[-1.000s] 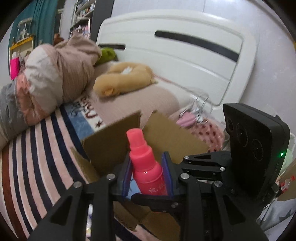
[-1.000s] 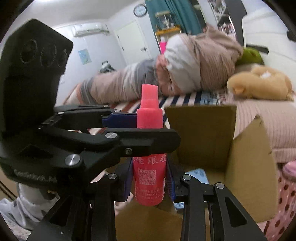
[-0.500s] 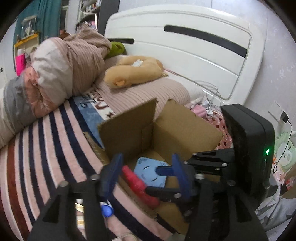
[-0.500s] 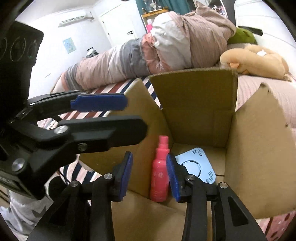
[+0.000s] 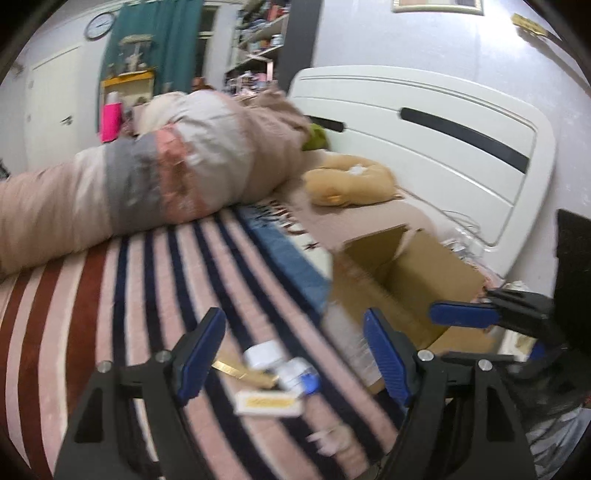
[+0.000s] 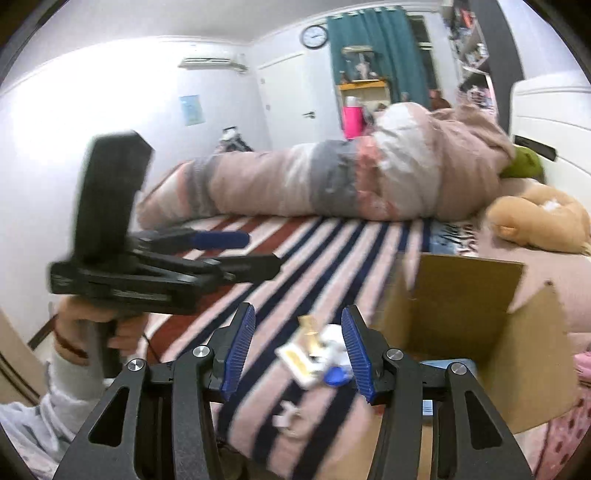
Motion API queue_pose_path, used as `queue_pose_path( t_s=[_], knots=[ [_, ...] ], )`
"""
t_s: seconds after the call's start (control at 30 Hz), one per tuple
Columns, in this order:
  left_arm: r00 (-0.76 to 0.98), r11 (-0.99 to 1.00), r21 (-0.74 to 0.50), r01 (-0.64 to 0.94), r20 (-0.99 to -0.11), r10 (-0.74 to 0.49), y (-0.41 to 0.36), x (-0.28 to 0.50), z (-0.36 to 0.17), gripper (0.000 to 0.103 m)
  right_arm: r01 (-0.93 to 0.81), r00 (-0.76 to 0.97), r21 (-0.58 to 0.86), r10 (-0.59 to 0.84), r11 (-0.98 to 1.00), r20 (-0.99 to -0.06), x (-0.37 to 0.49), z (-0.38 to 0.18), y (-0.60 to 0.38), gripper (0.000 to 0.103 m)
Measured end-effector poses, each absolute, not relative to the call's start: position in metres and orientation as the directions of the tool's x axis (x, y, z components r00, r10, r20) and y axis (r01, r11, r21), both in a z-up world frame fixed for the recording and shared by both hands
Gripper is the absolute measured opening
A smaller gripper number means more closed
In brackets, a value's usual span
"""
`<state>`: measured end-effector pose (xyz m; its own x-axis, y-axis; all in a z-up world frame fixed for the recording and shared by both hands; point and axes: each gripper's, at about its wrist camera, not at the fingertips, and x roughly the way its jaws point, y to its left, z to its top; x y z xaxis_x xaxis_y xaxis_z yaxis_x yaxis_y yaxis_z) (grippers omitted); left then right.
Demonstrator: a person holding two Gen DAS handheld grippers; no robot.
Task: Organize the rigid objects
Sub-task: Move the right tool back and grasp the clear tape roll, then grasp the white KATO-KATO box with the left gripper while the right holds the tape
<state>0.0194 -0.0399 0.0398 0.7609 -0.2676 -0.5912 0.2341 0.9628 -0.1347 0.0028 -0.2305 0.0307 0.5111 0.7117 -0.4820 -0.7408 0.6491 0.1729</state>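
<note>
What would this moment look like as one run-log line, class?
left gripper: open, jaws just opening, empty | right gripper: open, jaws just opening, empty | small items: loose on striped blanket | cardboard box: open beside them

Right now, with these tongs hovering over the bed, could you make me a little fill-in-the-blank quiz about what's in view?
1. Both the left tongs and the right tongs stand ____, with nothing gripped between them.
2. The small loose items lie on the ____ blanket.
3. The box beside them is made of ____.
4. The clock hangs on the wall next to a ____ curtain.

Missing words: open; striped; cardboard; teal
</note>
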Motion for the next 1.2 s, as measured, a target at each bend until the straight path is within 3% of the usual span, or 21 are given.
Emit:
queue_pose_path(
  t_s=[0.27,0.43,0.53,0.7,0.87,1.0,1.13,1.2],
  knots=[
    [0.691,0.961,-0.21,0.182,-0.667,-0.277,0.015,0.014,-0.042,0.074,-0.743,0.429,0.218,0.701,0.632,-0.57,-0.017,-0.027,-0.177,0.045],
    [0.631,0.949,-0.246,0.198,-0.709,-0.316,0.013,0.026,-0.093,0.074,-0.641,0.457,0.24,0.614,0.729,-0.644,-0.013,-0.088,-0.173,0.051],
    [0.601,0.938,-0.26,0.23,-0.72,-0.347,0.002,0.039,-0.114,0.078,-0.562,0.511,0.215,0.539,0.799,-0.67,-0.013,-0.116,-0.18,0.058],
    [0.557,0.913,-0.279,0.297,-0.727,-0.403,-0.025,0.058,-0.132,0.083,-0.498,0.546,0.175,0.464,0.849,-0.697,-0.015,-0.141,-0.187,0.059],
    [0.543,0.923,-0.241,0.299,-0.752,-0.372,-0.037,0.068,-0.145,0.083,-0.504,0.544,0.168,0.462,0.847,-0.7,-0.014,-0.143,-0.185,0.059],
    [0.555,0.93,-0.245,0.274,-0.749,-0.361,-0.038,0.07,-0.147,0.084,-0.494,0.567,0.136,0.437,0.859,-0.699,-0.015,-0.142,-0.182,0.056],
    [0.563,0.935,-0.228,0.27,-0.751,-0.346,-0.04,0.068,-0.148,0.084,-0.49,0.574,0.121,0.424,0.863,-0.7,-0.011,-0.144,-0.179,0.039],
    [0.567,0.936,-0.23,0.266,-0.748,-0.345,-0.039,0.067,-0.148,0.083,-0.492,0.58,0.11,0.42,0.864,-0.698,-0.012,-0.144,-0.179,0.039]
  ],
)
